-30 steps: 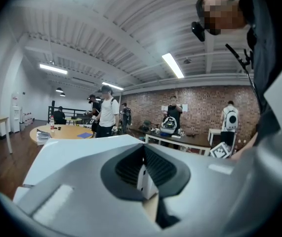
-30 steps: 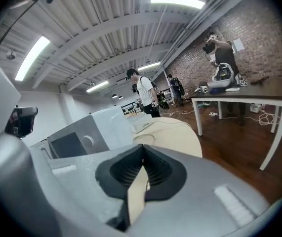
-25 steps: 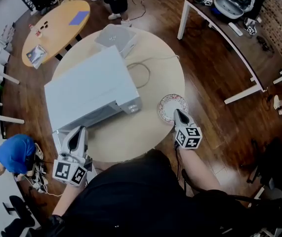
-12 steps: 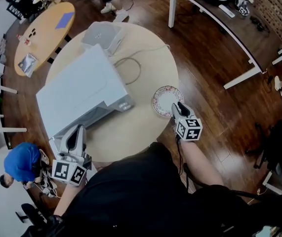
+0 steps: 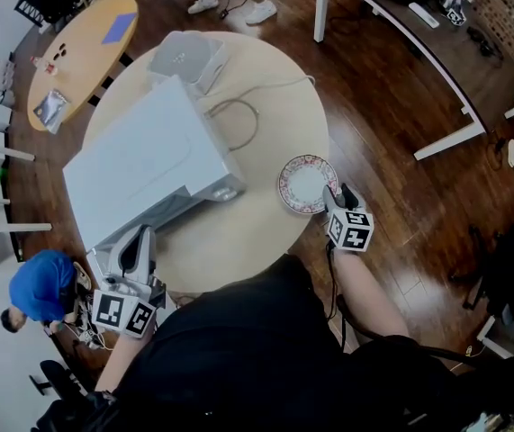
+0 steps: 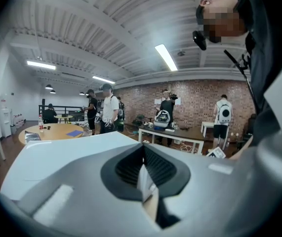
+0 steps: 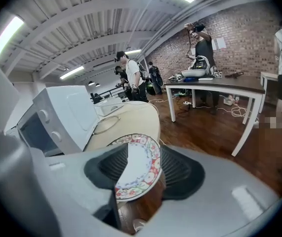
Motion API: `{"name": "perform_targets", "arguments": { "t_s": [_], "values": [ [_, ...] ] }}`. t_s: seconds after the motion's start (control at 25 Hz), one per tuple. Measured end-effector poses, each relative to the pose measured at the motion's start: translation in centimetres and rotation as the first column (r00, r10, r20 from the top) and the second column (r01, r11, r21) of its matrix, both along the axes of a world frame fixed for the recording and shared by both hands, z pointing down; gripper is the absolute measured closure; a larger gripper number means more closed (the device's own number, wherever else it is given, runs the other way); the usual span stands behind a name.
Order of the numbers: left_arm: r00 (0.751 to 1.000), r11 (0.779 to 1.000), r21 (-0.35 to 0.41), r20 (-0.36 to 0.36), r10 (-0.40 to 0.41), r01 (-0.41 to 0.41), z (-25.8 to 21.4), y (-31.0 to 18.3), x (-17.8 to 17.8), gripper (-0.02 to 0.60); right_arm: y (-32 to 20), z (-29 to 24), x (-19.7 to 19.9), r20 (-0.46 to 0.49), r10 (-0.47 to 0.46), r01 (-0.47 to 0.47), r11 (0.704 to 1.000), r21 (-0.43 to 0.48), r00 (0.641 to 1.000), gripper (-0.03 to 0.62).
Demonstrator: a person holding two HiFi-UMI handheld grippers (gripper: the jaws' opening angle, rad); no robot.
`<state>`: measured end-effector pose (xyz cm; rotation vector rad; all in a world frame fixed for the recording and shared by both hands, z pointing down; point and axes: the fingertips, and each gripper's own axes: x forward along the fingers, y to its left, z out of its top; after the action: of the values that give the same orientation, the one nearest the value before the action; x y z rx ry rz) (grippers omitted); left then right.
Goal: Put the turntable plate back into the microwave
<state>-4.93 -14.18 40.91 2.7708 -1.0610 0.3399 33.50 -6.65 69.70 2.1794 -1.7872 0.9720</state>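
The patterned plate (image 5: 307,184) lies flat on the round table (image 5: 238,232), near its right edge. My right gripper (image 5: 336,194) is at the plate's near rim. In the right gripper view the plate (image 7: 138,167) lies between the opening jaws, and the pads stand off it. The white microwave (image 5: 144,156) stands on the left of the table with its front toward me. My left gripper (image 5: 138,237) is at the microwave's front left corner. Its jaws (image 6: 144,181) are closed on a thin pale edge that looks like the microwave door.
A grey device (image 5: 184,57) and a looped cable (image 5: 238,124) lie behind the microwave. A person in blue (image 5: 40,286) crouches on the floor at the left. Another round table (image 5: 81,48) and a white desk (image 5: 392,34) stand farther off.
My right gripper has come down to the plate's near rim on its right side. The left gripper has hardly moved. The head view has shifted a little.
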Motion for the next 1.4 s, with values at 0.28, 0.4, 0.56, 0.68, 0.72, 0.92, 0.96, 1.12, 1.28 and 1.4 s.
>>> {"name": "perform_targets", "arguments": {
  "t_s": [0.28, 0.4, 0.56, 0.68, 0.72, 0.92, 0.96, 1.12, 1.28, 1.4],
  "values": [
    [1.000, 1.000, -0.009, 0.022, -0.011, 0.011, 0.0, 0.1, 0.6, 0.577, -0.7, 1.9, 0.8, 0.029, 0.000, 0.001, 0.999, -0.037, 1.000, 0.357],
    [0.999, 1.000, -0.007, 0.045, -0.016, 0.017, -0.1, 0.3, 0.7, 0.577, -0.8, 3.0, 0.8, 0.070, 0.010, -0.006, 0.999, -0.049, 0.998, 0.344],
    [0.997, 1.000, -0.011, 0.080, -0.019, 0.020, 0.2, 1.0, 1.0, 0.577, -0.6, 4.2, 0.6, 0.126, 0.027, -0.020, 0.998, -0.062, 0.992, 0.332],
    [0.996, 0.999, -0.025, 0.086, -0.028, 0.030, 0.5, 1.3, 1.1, 0.577, -0.6, 4.9, 0.3, 0.150, 0.020, -0.011, 0.998, -0.065, 0.988, 0.330],
    [0.996, 0.999, -0.028, 0.089, -0.030, 0.033, 0.7, 1.4, 1.1, 0.577, -0.6, 5.1, 0.0, 0.160, 0.015, -0.005, 0.998, -0.066, 0.987, 0.330],
    [0.995, 0.999, -0.036, 0.093, -0.037, 0.041, 0.8, 1.9, 1.5, 0.577, -0.4, 6.1, -0.3, 0.209, 0.024, -0.010, 0.998, -0.069, 0.978, 0.330],
    [0.995, 0.999, -0.035, 0.095, -0.038, 0.041, 0.8, 1.9, 1.6, 0.578, -0.5, 6.2, -0.2, 0.218, 0.029, -0.014, 0.998, -0.069, 0.975, 0.330],
    [0.994, 0.998, -0.037, 0.101, -0.050, 0.054, 0.8, 2.1, 1.5, 0.577, -0.6, 6.7, -0.3, 0.238, 0.029, -0.012, 0.997, -0.074, 0.971, 0.330],
    [0.991, 0.997, -0.037, 0.111, -0.069, 0.073, 0.9, 2.3, 1.1, 0.577, -0.7, 7.0, -0.5, 0.252, 0.027, -0.011, 0.998, -0.065, 0.967, 0.332],
    [0.989, 0.995, -0.042, 0.117, -0.085, 0.090, 0.9, 2.6, 0.8, 0.577, -0.9, 6.8, -0.8, 0.255, 0.002, 0.011, 0.999, -0.049, 0.967, 0.354]
  ]
}}
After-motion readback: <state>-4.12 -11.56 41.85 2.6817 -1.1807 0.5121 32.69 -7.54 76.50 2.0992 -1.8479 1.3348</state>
